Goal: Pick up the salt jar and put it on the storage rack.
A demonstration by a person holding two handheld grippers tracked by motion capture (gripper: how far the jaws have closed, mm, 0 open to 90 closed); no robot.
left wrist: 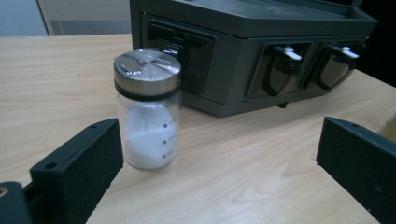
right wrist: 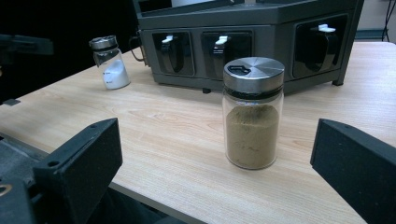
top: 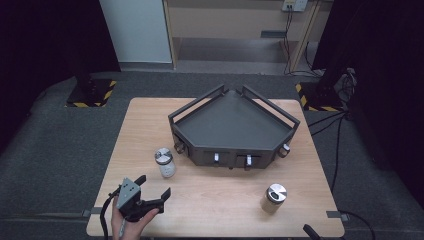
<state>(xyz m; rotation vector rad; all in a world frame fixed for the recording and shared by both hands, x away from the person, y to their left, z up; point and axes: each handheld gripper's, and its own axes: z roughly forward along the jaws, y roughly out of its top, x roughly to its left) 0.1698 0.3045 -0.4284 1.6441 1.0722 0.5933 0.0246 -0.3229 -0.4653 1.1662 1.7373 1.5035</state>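
Left hand-held gripper (top: 152, 188) spread wide near bench (top: 220, 210) front edge, just short of glass jar of white powder with steel lid (top: 164, 162). Right hand-held gripper (right wrist: 215, 158) likewise spread, facing glass jar of brown powder (right wrist: 252, 113).

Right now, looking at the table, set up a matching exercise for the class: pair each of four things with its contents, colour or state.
Things:
1. Jar by the left claw
2. Jar by the right claw
3. Corner rack
4. Left claw

Descriptions:
A. Dark grey, top shelf bare
B. Jaws open, holding nothing
C. White powder
D. Brown powder

Pairs: 1-C, 2-D, 3-A, 4-B
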